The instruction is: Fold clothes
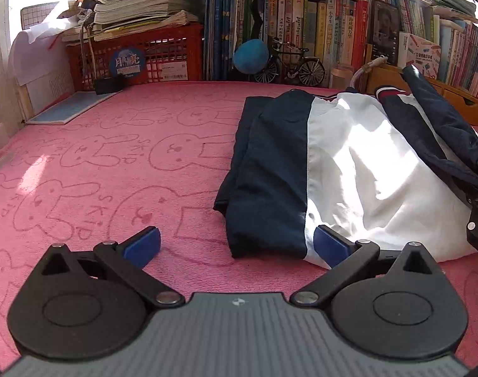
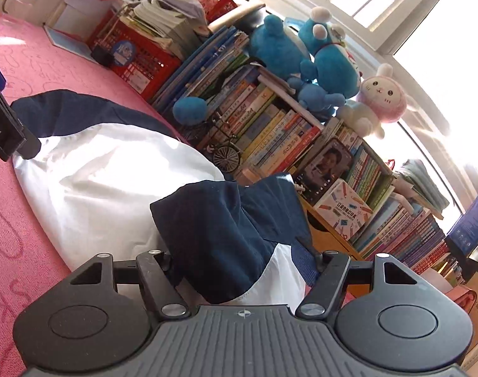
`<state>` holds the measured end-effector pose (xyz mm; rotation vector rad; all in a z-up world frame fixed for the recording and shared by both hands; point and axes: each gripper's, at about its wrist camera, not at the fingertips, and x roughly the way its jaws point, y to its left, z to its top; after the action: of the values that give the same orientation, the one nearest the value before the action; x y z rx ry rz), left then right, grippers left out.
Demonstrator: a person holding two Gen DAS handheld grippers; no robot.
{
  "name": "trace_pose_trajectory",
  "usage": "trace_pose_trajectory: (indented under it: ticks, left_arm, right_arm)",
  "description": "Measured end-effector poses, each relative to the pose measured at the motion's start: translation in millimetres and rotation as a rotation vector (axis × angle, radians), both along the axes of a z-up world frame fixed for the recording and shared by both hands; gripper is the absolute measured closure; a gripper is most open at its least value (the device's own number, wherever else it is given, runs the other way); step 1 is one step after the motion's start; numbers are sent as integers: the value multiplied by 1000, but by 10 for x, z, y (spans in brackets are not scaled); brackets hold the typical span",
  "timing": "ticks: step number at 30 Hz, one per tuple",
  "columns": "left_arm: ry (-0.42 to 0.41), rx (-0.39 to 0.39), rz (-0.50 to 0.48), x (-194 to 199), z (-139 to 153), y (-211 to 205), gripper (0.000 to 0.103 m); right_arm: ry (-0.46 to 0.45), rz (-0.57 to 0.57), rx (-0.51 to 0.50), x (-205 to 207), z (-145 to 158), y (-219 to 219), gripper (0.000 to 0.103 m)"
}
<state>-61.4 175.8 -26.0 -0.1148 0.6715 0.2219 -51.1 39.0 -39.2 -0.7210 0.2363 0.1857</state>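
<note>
Left gripper [image 1: 236, 245] low on the pink towel [image 1: 113, 163], fingers spread, straddling the jacket's [image 1: 333, 163] near hem; right gripper [image 2: 242, 260] has navy cloth bunched between its fingers, grip hidden, so that sleeve could slip and undo the fold

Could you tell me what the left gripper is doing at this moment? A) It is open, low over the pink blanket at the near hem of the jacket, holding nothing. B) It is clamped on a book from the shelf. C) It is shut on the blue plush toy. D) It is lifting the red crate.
A: the left gripper has its blue fingers spread wide at the jacket hem on the pink blanket, with nothing clamped.
</note>
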Motion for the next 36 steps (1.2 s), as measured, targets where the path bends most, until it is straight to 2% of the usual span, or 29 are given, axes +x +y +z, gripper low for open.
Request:
trace_pose_trajectory:
  ticks: [1,2,5,7,10,12,18,21,25,27,30,31,33,34,35,36]
  left_arm:
    - [-9,-18,-2,-23,8,59,0]
    - [-16,-27,-2,-43,13,110,0]
    - [-16,4,5,-81,3,132,0]
    - [-26,3,-4,-127,-2,159,0]
    - [-27,3,13,-204,7,261,0]
    - [-27,3,25,-256,12,329,0]
    - [-32,-4,56,-409,36,534,0]
    - [-83,-112,29,-482,148,669,0]
    - [-154,-257,-12,-575,298,840,0]
    - [-198,-338,-90,-550,368,819,0]
    - [-223,-495,-204,-424,406,800,0]
    - [-219,-527,-222,-384,401,789,0]
    - [-207,-594,-254,-307,379,747,0]
    - [-204,-617,-274,-279,369,715,0]
    - [-202,-638,-292,-252,361,683,0]
    - [-200,-650,-305,-226,358,649,0]
  right_arm:
    - [31,-15,36,65,7,12,77]
    - [58,-32,90,124,35,-4,86]
    - [75,-66,233,227,214,-40,92]
    - [-6,-67,284,221,448,7,93]
    - [-86,21,257,170,688,291,93]
    - [-107,107,220,110,703,555,94]
    - [-25,306,68,-47,296,1164,95]
    - [24,322,48,-44,146,1233,94]
    - [12,337,10,-99,43,1301,94]
    - [-8,346,-23,-139,-8,1316,93]
    - [-37,359,-59,-200,-62,1289,88]
    - [-43,361,-60,-230,-63,1257,82]
    - [-55,359,-50,-306,-44,1167,63]
    - [-69,356,-52,-354,-38,1107,47]
    - [-92,350,-59,-411,-33,1036,38]
    - [-111,343,-64,-466,-30,962,37]
